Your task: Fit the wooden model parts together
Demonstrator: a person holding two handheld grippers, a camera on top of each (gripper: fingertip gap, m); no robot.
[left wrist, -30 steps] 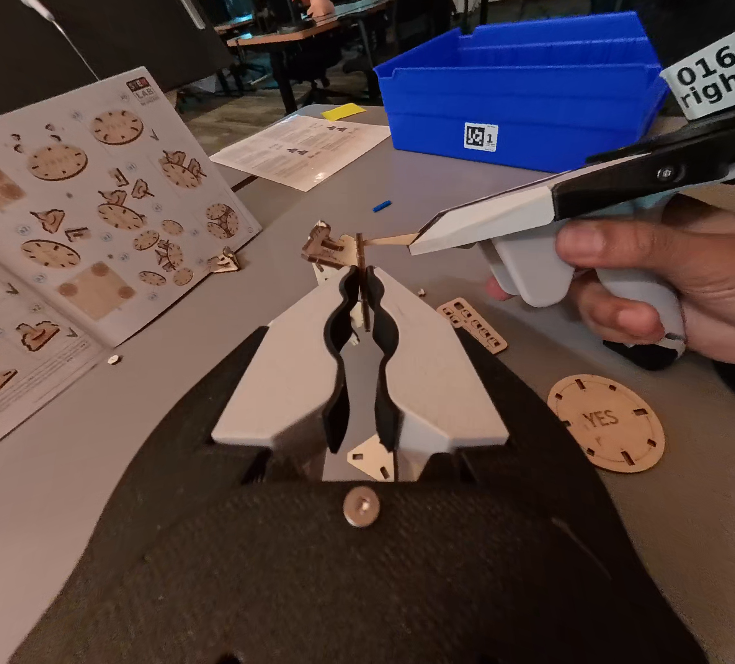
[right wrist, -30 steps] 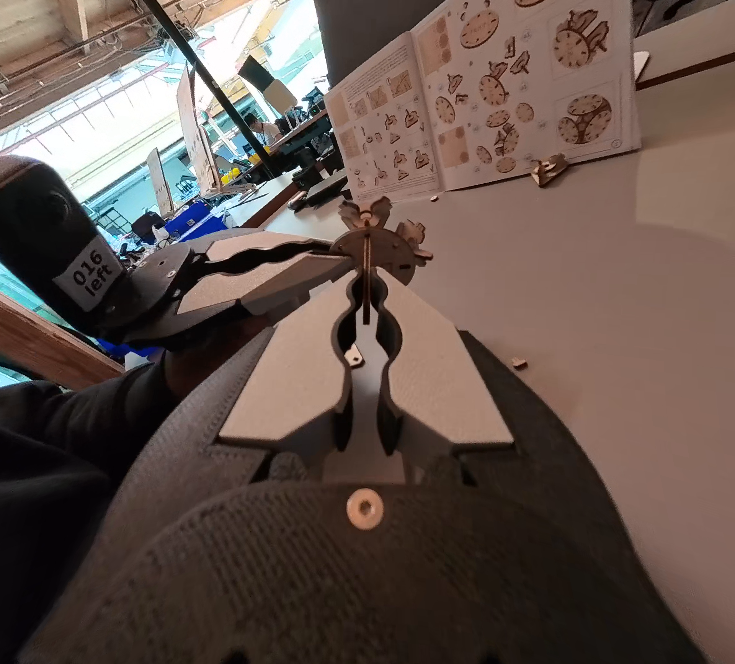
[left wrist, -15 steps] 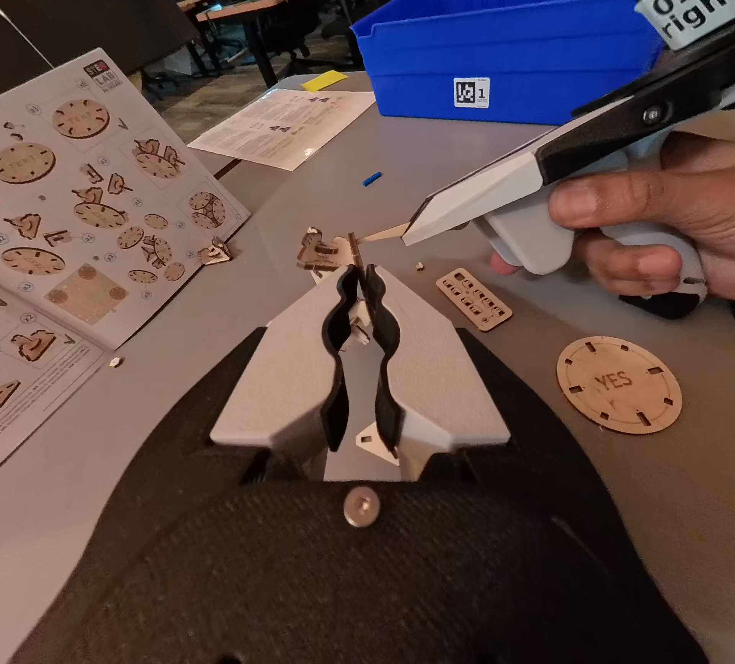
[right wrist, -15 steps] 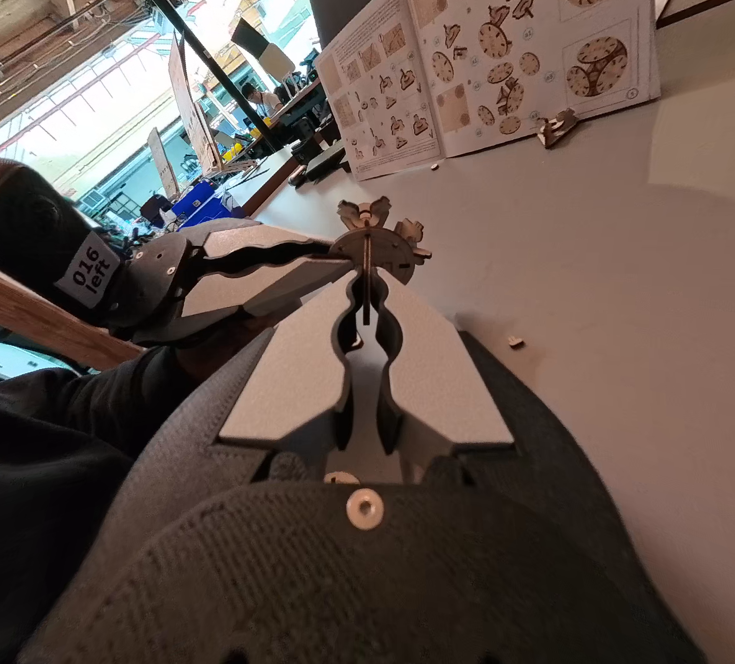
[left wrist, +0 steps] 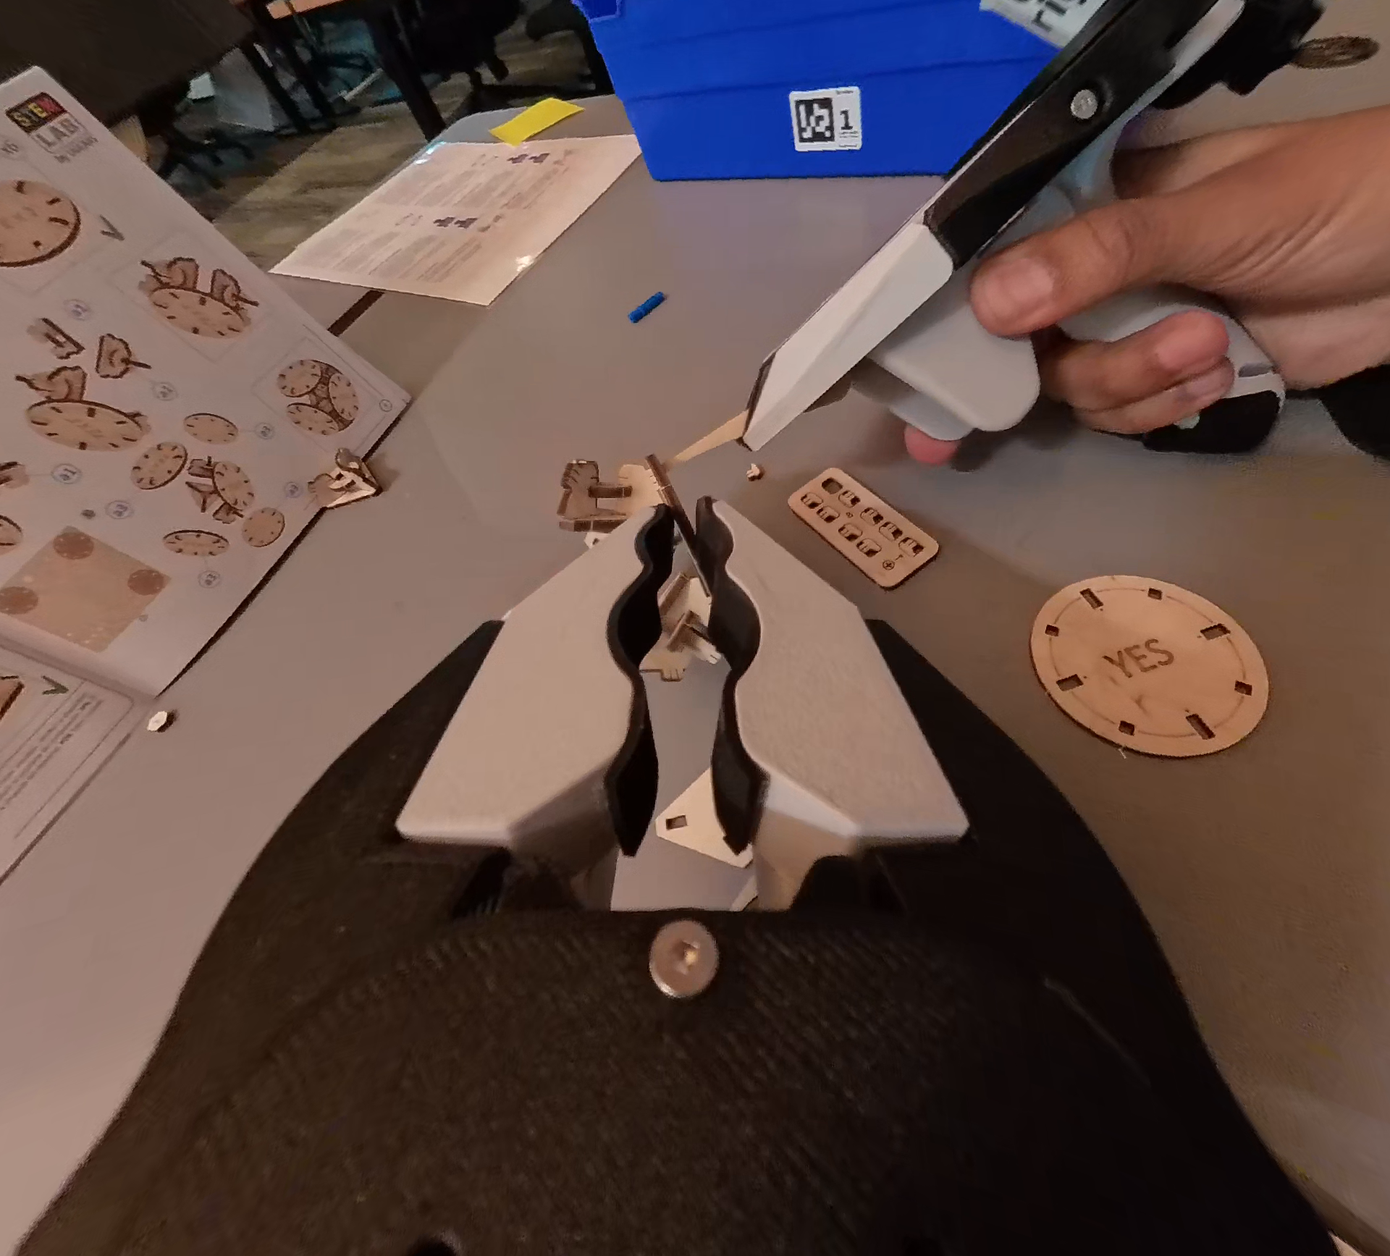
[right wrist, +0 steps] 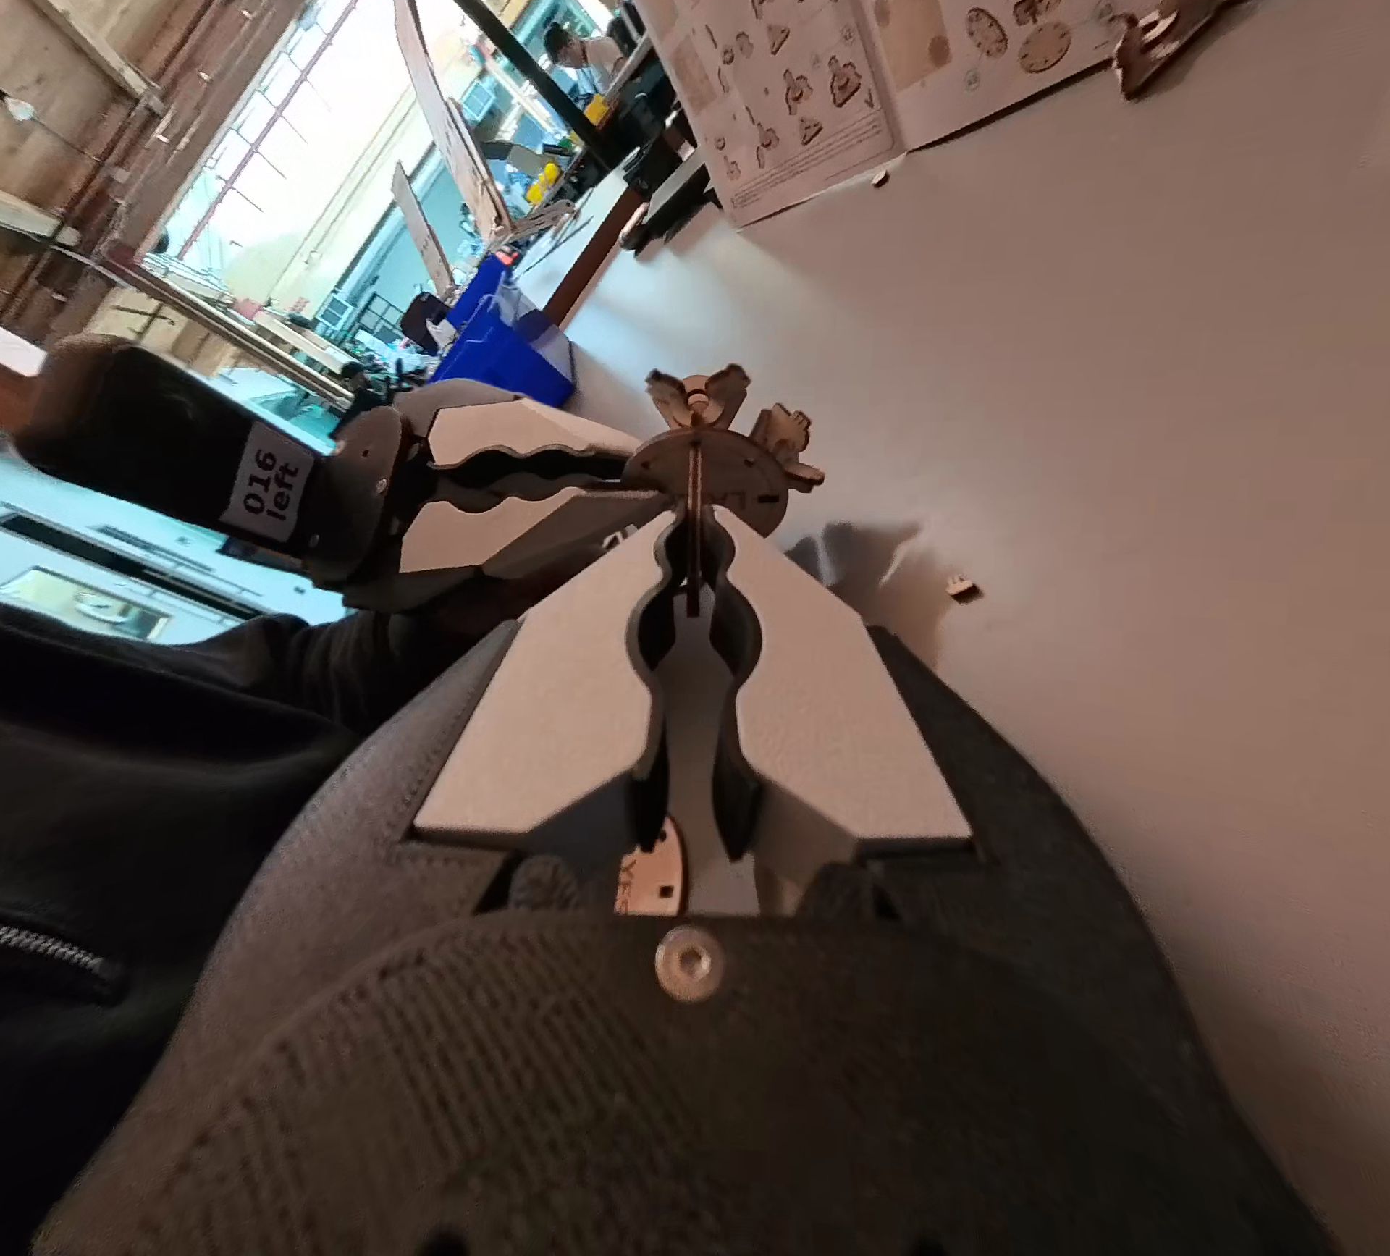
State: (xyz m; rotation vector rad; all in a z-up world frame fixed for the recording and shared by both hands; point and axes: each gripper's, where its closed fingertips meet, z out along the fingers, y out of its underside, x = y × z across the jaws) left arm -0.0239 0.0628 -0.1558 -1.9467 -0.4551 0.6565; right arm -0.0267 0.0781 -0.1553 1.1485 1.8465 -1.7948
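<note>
Two thin wood parts, pinched edge-on.
Your left gripper (left wrist: 683,519) squeezes the wooden wheel (right wrist: 707,479); your right gripper (right wrist: 696,520) squeezes a wooden strip (left wrist: 707,444). Twist, and either may snap.

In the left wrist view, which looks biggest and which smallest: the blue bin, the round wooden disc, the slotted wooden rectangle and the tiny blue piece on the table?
Largest to smallest, as they appear:
1. Blue bin, though it sits farthest back
2. Round wooden disc
3. Slotted wooden rectangle
4. Tiny blue piece
The disc lies nearer the camera than the rectangle, which flatters it somewhat.
</note>
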